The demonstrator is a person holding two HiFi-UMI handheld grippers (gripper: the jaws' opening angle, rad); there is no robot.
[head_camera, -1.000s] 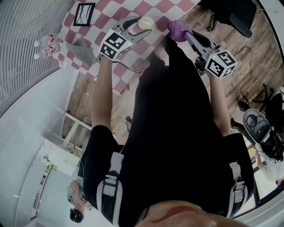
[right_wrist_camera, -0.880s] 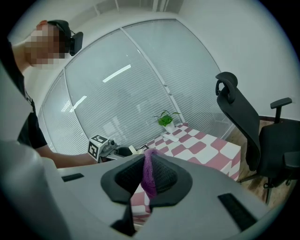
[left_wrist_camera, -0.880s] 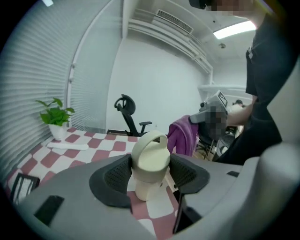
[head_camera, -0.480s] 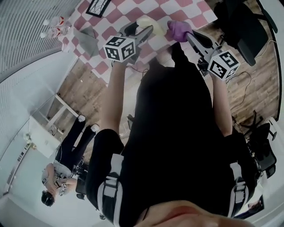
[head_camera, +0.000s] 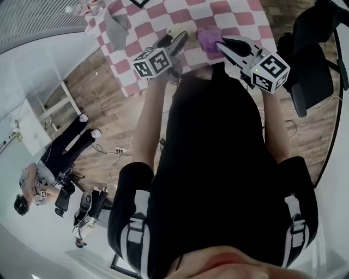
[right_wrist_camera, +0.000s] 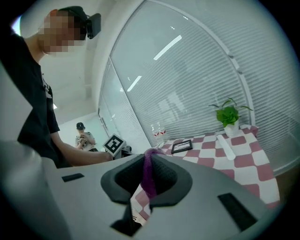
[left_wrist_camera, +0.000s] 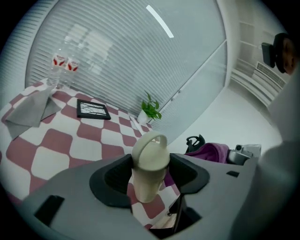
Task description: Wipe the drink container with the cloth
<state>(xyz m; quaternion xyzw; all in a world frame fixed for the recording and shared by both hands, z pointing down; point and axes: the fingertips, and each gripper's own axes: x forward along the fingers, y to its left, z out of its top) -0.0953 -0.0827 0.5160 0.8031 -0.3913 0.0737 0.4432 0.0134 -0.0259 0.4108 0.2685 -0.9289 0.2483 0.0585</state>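
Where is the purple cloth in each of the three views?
Head view: purple cloth, top centre.
Left gripper view: cloth right of centre, beside the cream bottle.
Right gripper view: cloth at centre, pinched between the jaws.
Shared landmark: the red-and-white checked table.
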